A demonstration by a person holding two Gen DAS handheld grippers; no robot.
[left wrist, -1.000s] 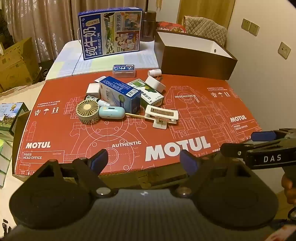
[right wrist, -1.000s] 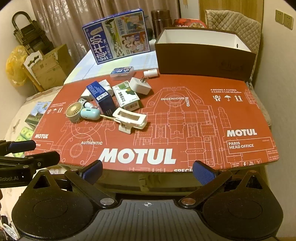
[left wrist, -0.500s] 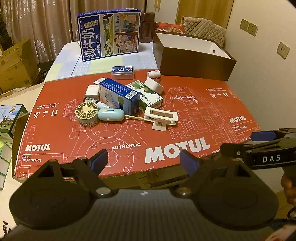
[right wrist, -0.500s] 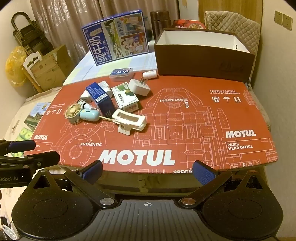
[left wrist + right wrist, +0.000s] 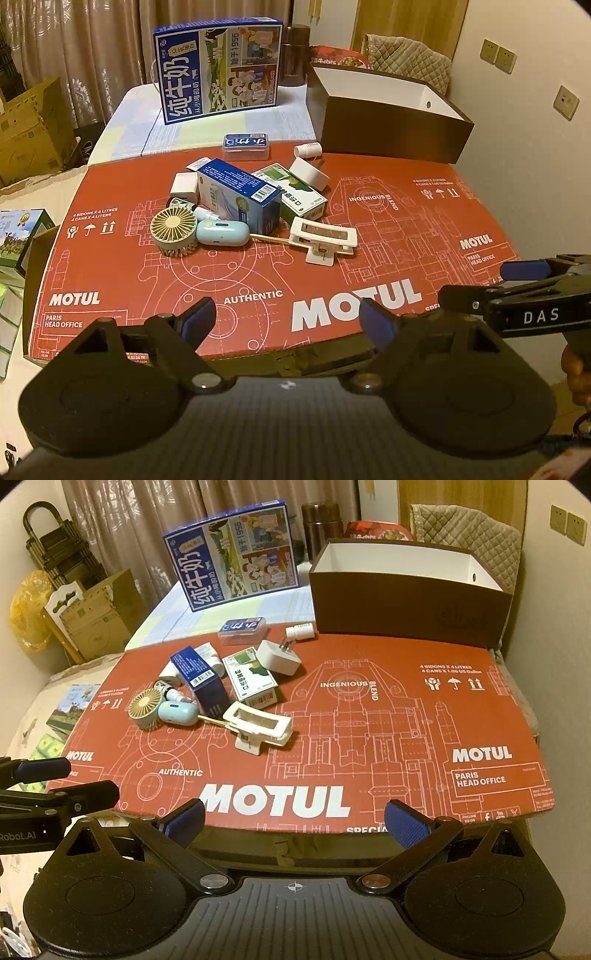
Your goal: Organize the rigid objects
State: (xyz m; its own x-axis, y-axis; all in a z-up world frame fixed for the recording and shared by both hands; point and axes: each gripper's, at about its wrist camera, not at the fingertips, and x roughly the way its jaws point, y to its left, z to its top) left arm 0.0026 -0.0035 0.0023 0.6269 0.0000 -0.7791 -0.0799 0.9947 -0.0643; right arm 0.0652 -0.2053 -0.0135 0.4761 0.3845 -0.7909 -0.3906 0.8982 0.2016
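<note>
A heap of small items lies on the red MOTUL cardboard (image 5: 332, 266) (image 5: 369, 738): a round beige fan (image 5: 173, 230) (image 5: 144, 708), a pale blue case (image 5: 222, 233) (image 5: 178, 713), a blue carton (image 5: 238, 194) (image 5: 199, 679), a green-and-white carton (image 5: 295, 194) (image 5: 251, 681), a white clip frame (image 5: 323, 240) (image 5: 258, 727), a white plug adapter (image 5: 309, 173) (image 5: 277, 656), a small white bottle (image 5: 307, 149) (image 5: 300, 631) and a clear flat case (image 5: 245, 146) (image 5: 242, 629). My left gripper (image 5: 286, 319) and right gripper (image 5: 294, 819) hover open at the cardboard's near edge, both empty.
A brown open box with a white inside (image 5: 391, 122) (image 5: 406, 594) stands at the back right. A tall blue milk carton box (image 5: 218, 68) (image 5: 236, 554) stands behind the heap on the bed. The wall is to the right; cardboard boxes (image 5: 29, 129) are on the left.
Both grippers have crept slightly forward and upward toward the cardboard. Nothing on it has moved; both stay open.
</note>
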